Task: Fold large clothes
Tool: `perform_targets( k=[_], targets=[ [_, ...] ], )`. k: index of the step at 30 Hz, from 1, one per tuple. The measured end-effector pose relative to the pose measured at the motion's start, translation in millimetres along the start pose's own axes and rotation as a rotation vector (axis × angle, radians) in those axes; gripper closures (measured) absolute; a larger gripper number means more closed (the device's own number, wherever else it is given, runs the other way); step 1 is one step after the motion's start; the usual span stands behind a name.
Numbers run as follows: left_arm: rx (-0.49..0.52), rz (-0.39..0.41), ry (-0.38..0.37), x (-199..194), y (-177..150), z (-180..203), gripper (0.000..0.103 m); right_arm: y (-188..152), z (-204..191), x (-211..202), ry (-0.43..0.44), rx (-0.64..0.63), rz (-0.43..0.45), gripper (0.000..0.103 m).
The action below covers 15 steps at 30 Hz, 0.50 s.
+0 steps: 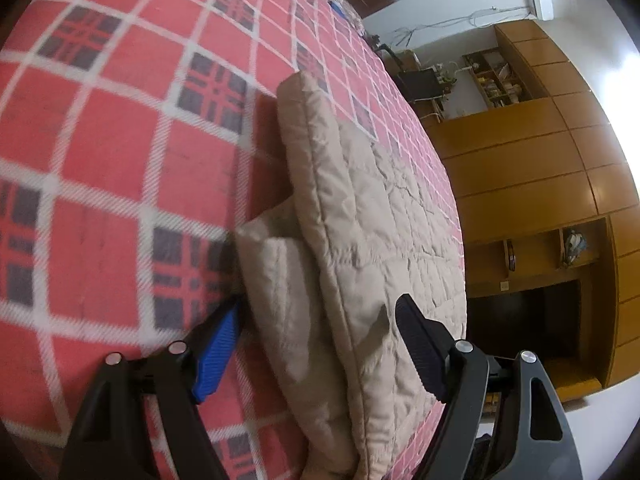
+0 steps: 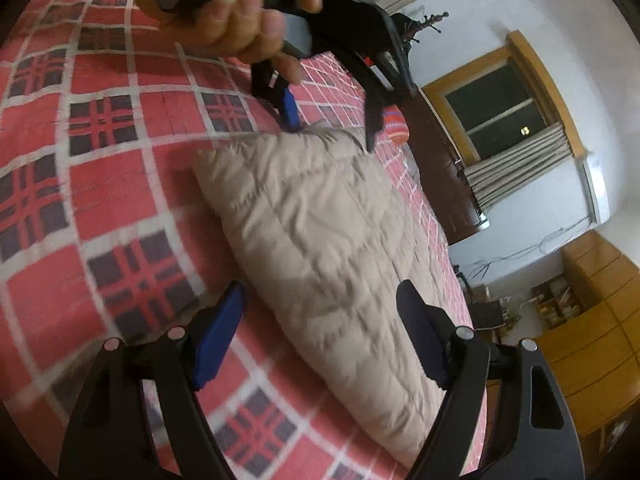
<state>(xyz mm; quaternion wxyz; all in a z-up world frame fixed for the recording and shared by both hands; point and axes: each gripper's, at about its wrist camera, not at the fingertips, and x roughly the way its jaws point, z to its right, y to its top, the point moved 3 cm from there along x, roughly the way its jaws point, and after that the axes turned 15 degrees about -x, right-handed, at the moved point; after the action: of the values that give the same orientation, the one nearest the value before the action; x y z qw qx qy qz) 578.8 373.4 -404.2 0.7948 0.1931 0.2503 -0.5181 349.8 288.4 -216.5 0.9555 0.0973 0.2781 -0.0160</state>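
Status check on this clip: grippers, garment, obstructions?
Left gripper open, straddling beige quilted garment edge. Right gripper open above it. Garment folded on plaid blanket. Nothing obstructing.

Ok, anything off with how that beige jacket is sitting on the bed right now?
Mostly tidy. The beige quilted jacket lies folded on the red plaid blanket, but one padded flap pokes out from under its edge beside the left gripper, so the bundle isn't square.

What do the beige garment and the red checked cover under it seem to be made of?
Beige quilted garment: probably padded synthetic fabric with a matte finish, judging by its stitched squares and puffy, crinkled surface. Red checked bed cover: likely fleece or brushed woven cloth, since its white lines look soft and fuzzy, though blur leaves that uncertain.
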Motion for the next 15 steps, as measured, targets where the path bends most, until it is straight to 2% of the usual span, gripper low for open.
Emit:
perform_targets(
  k=[6,11,15],
  targets=[
    [0.018,-0.023,0.026,10.0,6.6,6.3,0.028,14.3,-2.2,8.7,-0.041,-0.029,0.005,0.031],
    [0.001,-0.032,0.047,11.3,9.1,6.7,0.044,27.9,-0.3,14.9,-0.060,-0.031,-0.003,0.034],
    [-0.003,-0.047,0.058,13.1,9.1,6.3,0.060,35.4,-10.2,15.6,-0.045,-0.007,-0.021,0.041]
  ],
)
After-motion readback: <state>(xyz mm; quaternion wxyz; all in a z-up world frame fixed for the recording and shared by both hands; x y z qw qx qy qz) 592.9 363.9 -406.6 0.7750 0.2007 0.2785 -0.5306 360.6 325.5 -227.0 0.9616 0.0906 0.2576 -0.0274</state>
